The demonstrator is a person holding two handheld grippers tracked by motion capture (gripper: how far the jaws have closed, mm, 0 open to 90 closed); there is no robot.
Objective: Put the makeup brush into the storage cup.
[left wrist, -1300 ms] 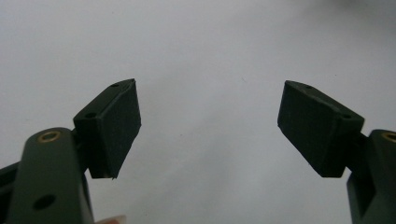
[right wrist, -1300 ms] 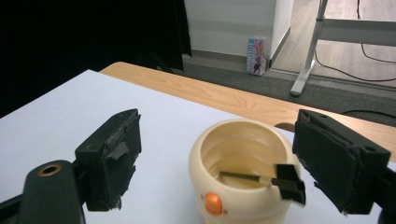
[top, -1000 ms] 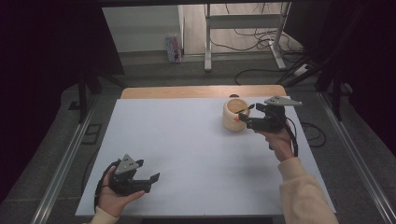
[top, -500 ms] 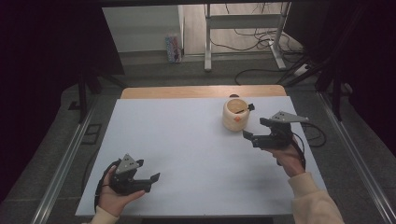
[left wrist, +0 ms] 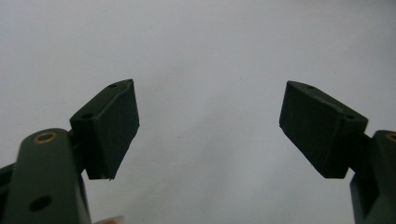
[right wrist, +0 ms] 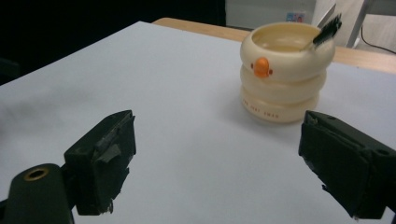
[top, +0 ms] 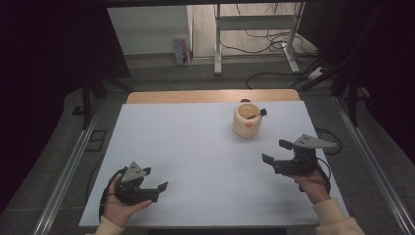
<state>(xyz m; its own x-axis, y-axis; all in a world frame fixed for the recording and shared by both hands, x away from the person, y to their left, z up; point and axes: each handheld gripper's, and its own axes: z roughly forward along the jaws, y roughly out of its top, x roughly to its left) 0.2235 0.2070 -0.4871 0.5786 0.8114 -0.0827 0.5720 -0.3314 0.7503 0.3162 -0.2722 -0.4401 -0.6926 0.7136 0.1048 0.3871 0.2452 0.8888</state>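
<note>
The cream ringed cup with an orange duck bill (top: 247, 120), a dark-tipped brush (right wrist: 326, 29) leaning inside, stood far right on the white table (top: 195, 147). The right gripper (top: 276, 152), jaws spread and empty, faced it from the near side, seemingly released; the left gripper (top: 155, 180) rested open near left, idle.

White table (top: 195, 161), wooden far edge (top: 195, 96).

Cream cup (top: 247, 121) is standing upright on the white table (top: 195, 147), far right area, near the wooden back edge. Body is looking like three stacked rings, orange duck-bill mark on the upper ring. Dark-tipped utensil (right wrist: 324, 31) is leaning inside, sticking out over the rim.
</note>
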